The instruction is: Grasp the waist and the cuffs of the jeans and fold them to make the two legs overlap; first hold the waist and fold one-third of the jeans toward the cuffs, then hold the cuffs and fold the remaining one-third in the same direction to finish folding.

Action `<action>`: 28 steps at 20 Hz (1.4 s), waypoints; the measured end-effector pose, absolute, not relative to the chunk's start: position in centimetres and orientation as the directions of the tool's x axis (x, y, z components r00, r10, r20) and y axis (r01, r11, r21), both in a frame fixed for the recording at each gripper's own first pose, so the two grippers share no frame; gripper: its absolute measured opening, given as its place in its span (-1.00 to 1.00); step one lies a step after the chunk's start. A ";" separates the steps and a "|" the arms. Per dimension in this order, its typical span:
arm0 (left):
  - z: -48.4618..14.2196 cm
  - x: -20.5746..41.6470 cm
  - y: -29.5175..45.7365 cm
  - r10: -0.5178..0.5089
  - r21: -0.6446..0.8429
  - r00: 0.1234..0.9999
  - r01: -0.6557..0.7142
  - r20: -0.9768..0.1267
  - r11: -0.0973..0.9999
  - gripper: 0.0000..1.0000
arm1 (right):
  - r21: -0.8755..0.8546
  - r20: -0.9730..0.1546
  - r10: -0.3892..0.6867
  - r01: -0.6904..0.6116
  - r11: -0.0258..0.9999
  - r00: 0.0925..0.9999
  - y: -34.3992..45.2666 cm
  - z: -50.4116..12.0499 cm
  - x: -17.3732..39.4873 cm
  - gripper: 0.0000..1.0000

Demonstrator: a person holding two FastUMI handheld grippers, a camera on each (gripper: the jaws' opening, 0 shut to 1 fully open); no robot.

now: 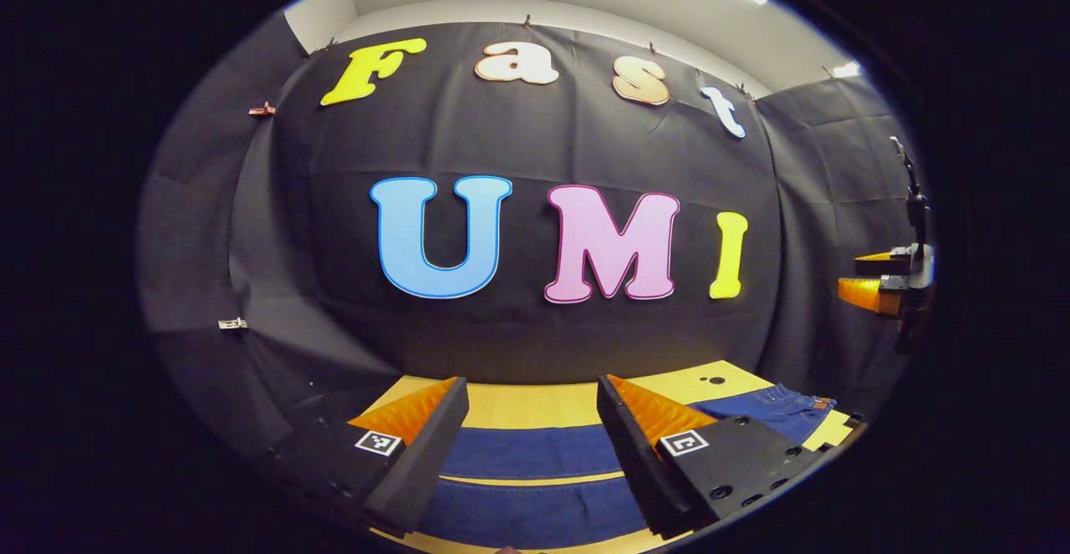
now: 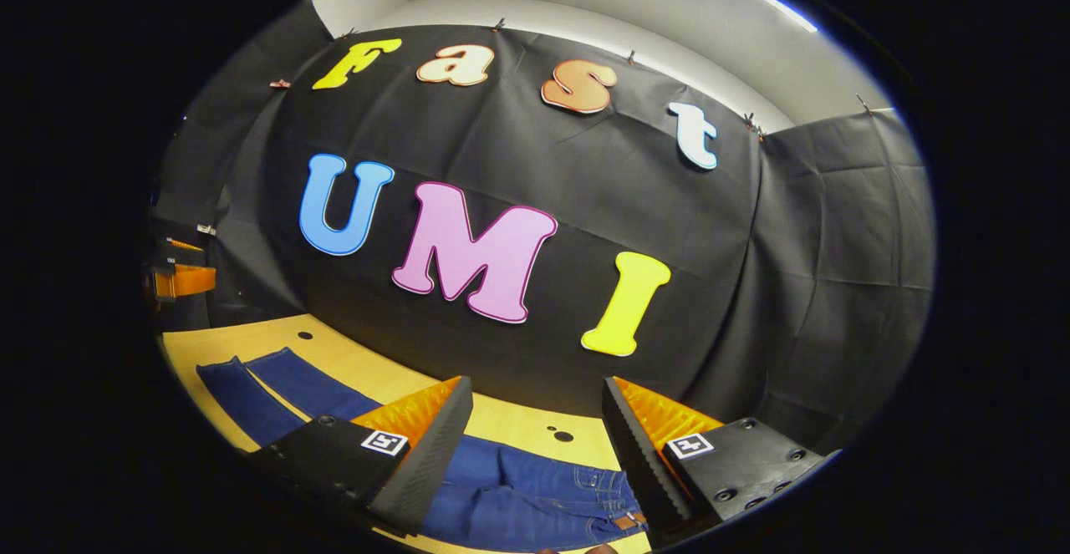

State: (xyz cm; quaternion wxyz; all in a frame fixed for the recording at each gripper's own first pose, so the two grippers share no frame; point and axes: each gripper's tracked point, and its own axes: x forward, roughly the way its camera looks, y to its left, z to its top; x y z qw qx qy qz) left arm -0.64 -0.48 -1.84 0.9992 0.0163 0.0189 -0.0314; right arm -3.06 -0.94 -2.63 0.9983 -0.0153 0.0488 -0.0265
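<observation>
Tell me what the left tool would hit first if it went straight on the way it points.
Probably the booth's black cloth wall. The left tool hangs open above the jeans and aims over them and the table; depth is unclear.

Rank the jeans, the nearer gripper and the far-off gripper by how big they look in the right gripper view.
1. Right gripper, though closeness to the camera inflates it.
2. Jeans, about as large; unsure.
3. Left gripper, smallest because farthest.

Open air above a flat-lying garment; cloth walls close the far side.
The dark blue denim jeans [image 2: 535,500] lie flat on the yellow wooden table [image 2: 359,366], its far strip bare; both grippers hang above with jaws parted. The black cloth booth wall [image 1: 535,153] rises directly behind the table edge.
</observation>
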 end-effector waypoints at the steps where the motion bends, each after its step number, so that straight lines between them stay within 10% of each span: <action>1: -2.2 -0.6 -0.4 -0.066 0.030 0.997 0.068 -0.045 0.997 0.93 | -0.035 -0.098 -0.064 0.061 0.998 0.993 -1.3 -2.6 -3.2 0.92; 15: -14.3 -2.1 3.5 -0.186 0.284 0.928 0.282 -0.322 0.916 0.94 | -0.330 -0.337 -0.120 0.002 0.944 0.934 -6.1 -15.1 -5.5 0.92; 28: -31.2 -4.8 12.3 -0.274 0.470 0.561 0.817 -0.781 0.334 0.96 | -0.484 -0.644 -0.094 -0.309 0.819 0.759 -5.2 -28.2 -9.4 0.93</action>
